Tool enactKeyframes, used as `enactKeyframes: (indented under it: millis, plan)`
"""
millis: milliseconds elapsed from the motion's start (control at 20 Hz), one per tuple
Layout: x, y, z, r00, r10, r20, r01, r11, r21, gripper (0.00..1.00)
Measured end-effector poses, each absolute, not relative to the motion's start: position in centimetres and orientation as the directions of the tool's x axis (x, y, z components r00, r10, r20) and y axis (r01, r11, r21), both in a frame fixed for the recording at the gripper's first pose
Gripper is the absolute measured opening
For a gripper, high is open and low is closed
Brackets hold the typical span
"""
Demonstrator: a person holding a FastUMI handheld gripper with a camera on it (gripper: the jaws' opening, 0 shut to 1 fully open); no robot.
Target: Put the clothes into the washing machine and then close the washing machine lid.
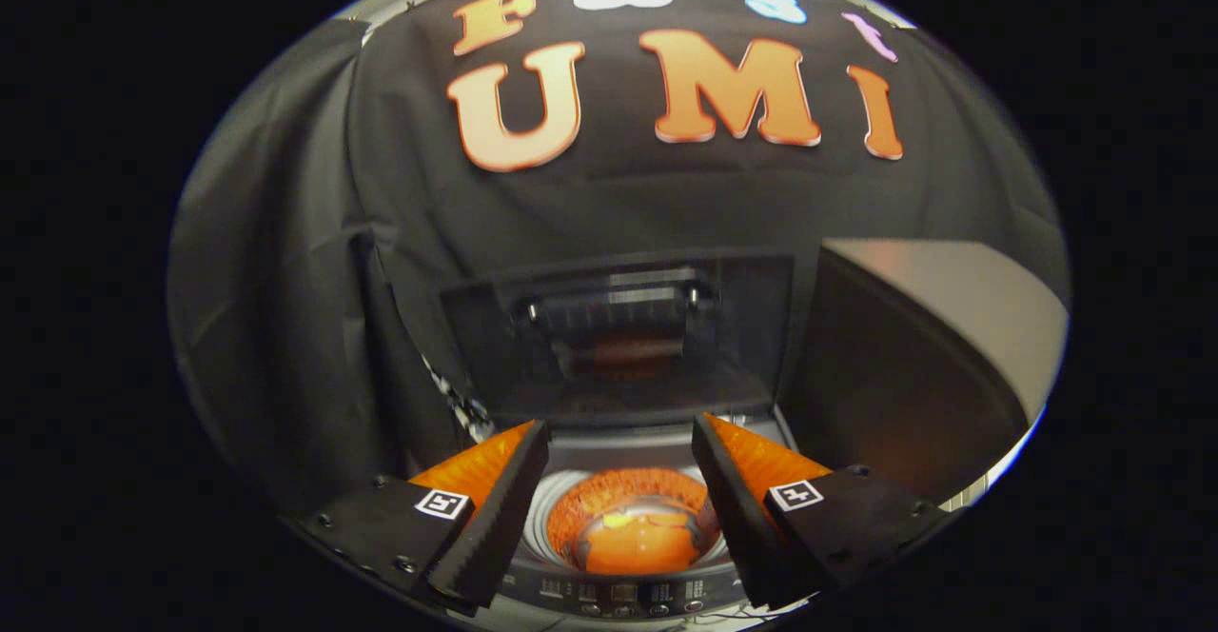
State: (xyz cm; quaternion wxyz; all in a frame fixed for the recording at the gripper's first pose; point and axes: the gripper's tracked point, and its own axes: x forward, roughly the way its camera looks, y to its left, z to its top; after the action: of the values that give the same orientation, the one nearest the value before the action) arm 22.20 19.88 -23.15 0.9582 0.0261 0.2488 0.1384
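We hold the gripper [619, 442] with its fingers released above the washing machine [623, 594]; its lid [618, 337] stands upright, orange clothes [633, 542] inside the drum.

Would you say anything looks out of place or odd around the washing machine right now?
Nothing stands out. The lid stands raised behind the drum, orange clothes lie inside it, and the open gripper hovers above, holding nothing.

The washing machine [623, 556] stands with its dark lid [618, 342] raised upright at 12 o'clock, orange clothes [636, 539] lying inside its round drum.
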Motion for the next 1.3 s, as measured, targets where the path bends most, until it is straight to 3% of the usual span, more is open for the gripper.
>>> enactKeyframes:
  millis: [200,400,800,1300]
  plan:
    - [26.0,19.8,-16.0,0.9,0.299,-0.317,-0.277,0.954,0.112,0.98]
    - [31.0,19.9,-11.0,0.925,0.275,-0.261,-0.273,0.961,0.044,0.98]
    - [41.5,20.5,-16.2,0.882,0.254,-0.398,-0.271,0.963,0.014,0.98]
    - [46.0,21.6,-22.2,0.824,0.221,-0.522,-0.264,0.964,-0.008,0.99]
